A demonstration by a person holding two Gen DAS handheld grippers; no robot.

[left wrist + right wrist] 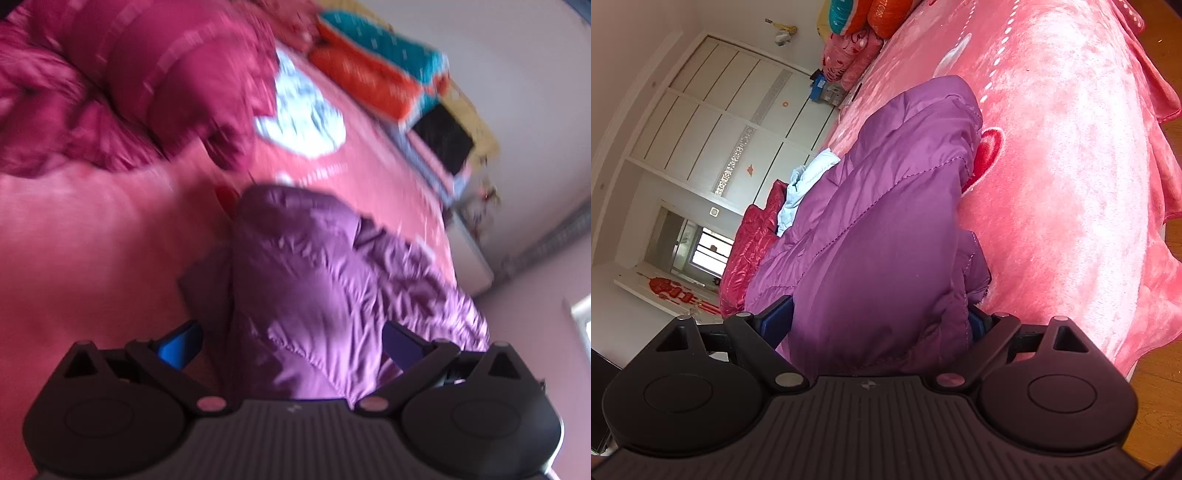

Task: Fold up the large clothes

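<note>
Bed point(1071, 166) under a fuzzy pink blanket, filling most of both views. Purple puffer jacket point(886, 221) bunched up on it near the front edge, quilted and rumpled, partly covering a red heart print point(988, 155) on the blanket. Dark red quilted coat point(129, 92) heaped toward the far left corner of the bed in the left wrist view – pretty blurry there. Orange and teal pillows point(380, 70) stacked along the far edge by the wall. Pale blue garment point(805, 188) lying just behind the purple jacket, touching it, next to that red coat. White wardrobe doors point(720, 122) off past the bed.

Right gripper point(882, 321) spread wide with a thick fold of the jacket stuffed between the blue pads point(775, 317) – fabric against both pads, so clamped on a fat bunch. Left gripper point(291, 343) also spread wide, jacket fabric running between the fingers point(177, 343); can't tell whether actually pinching it or just sitting around it, too smeared.
</note>
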